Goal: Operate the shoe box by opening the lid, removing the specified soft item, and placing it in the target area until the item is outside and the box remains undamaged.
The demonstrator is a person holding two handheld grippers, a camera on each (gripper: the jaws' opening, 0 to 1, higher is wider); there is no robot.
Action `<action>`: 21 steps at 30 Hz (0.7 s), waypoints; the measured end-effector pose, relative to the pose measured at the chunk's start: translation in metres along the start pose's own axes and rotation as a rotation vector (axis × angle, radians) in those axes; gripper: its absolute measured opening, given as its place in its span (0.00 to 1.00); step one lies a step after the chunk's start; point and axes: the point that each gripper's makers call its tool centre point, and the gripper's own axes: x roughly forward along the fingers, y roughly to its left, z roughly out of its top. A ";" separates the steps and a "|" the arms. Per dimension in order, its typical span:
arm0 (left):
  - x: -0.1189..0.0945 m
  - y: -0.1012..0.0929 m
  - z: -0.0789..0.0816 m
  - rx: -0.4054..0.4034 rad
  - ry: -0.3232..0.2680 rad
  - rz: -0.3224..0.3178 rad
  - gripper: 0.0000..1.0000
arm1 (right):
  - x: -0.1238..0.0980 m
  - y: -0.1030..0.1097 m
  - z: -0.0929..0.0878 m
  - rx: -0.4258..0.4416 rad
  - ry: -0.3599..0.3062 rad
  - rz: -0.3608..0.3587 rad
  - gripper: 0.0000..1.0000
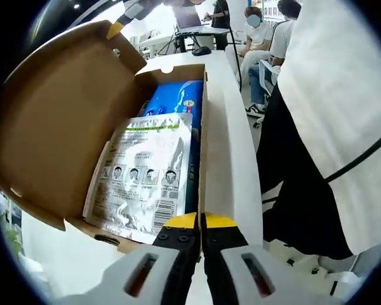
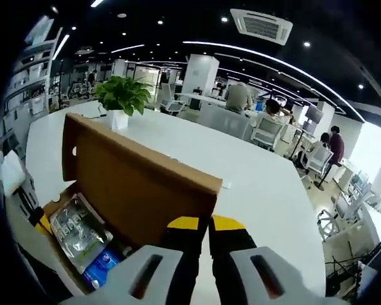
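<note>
— Where's the shoe box (image 1: 76,146) just now?

— On the white table (image 1: 232,159), lid (image 1: 57,121) thrown right back and standing up, brown inside facing us. In the left gripper view you look straight into it.

— And the soft thing?

— A flat clear packet (image 1: 146,175), printed with small pictures and a barcode, lies on top inside the box. Under it is a blue pack (image 1: 178,101), showing past the packet's far end. Both sit inside the walls; nothing is out on the table.

— The left gripper (image 1: 200,222)?

— Low at the box's near corner, yellow-tipped jaws pressed together with only a thin line between them, pinching nothing. The tips sit just by the packet's near edge and the box wall; I can't tell whether they touch.

— And the other one?

— The right gripper (image 2: 207,223) comes at the box (image 2: 82,254) from behind the raised lid (image 2: 140,184). Its jaws are also together, the tips right at the lid's edge. Whether they nip the cardboard I can't tell. From that side you see the packet (image 2: 79,232) and the blue pack (image 2: 105,264) down in the box.

— What else is about?

— A potted plant (image 2: 120,98) further along the table (image 2: 254,184), well apart from the box. A person in a white top and dark trousers (image 1: 330,127) stands just beside the table. Others sit at desks farther off.
</note>
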 end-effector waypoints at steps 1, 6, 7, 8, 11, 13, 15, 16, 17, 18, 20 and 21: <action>0.000 0.000 0.000 -0.004 -0.005 -0.001 0.01 | 0.003 0.000 -0.001 0.038 0.008 0.008 0.01; 0.000 0.000 0.000 -0.011 -0.009 0.002 0.01 | 0.010 -0.003 0.001 0.112 -0.001 -0.041 0.01; 0.000 0.000 0.001 -0.008 -0.014 0.006 0.01 | 0.012 -0.004 0.000 0.129 -0.005 -0.051 0.01; -0.001 -0.001 0.001 -0.004 -0.017 0.008 0.01 | 0.014 -0.005 0.000 0.144 -0.012 -0.055 0.01; 0.000 -0.001 0.000 0.007 -0.024 0.009 0.01 | 0.018 -0.006 0.001 0.216 -0.020 -0.077 0.00; 0.000 -0.001 0.000 0.004 -0.022 0.008 0.01 | 0.021 -0.006 0.002 0.153 -0.007 -0.107 0.00; 0.000 -0.001 0.001 0.001 -0.021 0.007 0.01 | 0.026 -0.006 0.003 0.167 -0.005 -0.107 0.00; 0.000 -0.001 0.001 0.003 -0.023 0.005 0.00 | 0.026 -0.007 0.003 0.179 -0.001 -0.104 0.00; 0.000 -0.001 0.002 0.001 -0.021 0.004 0.00 | 0.028 -0.007 0.003 0.186 0.001 -0.102 0.00; 0.000 -0.001 0.002 0.000 -0.019 0.004 0.00 | 0.030 -0.007 0.003 0.174 0.003 -0.100 0.00; -0.001 -0.001 0.002 0.005 -0.022 0.004 0.00 | 0.031 -0.007 0.003 0.075 0.010 -0.093 0.01; -0.001 -0.001 0.002 0.005 -0.021 0.007 0.01 | 0.030 -0.006 0.004 0.044 0.013 -0.093 0.01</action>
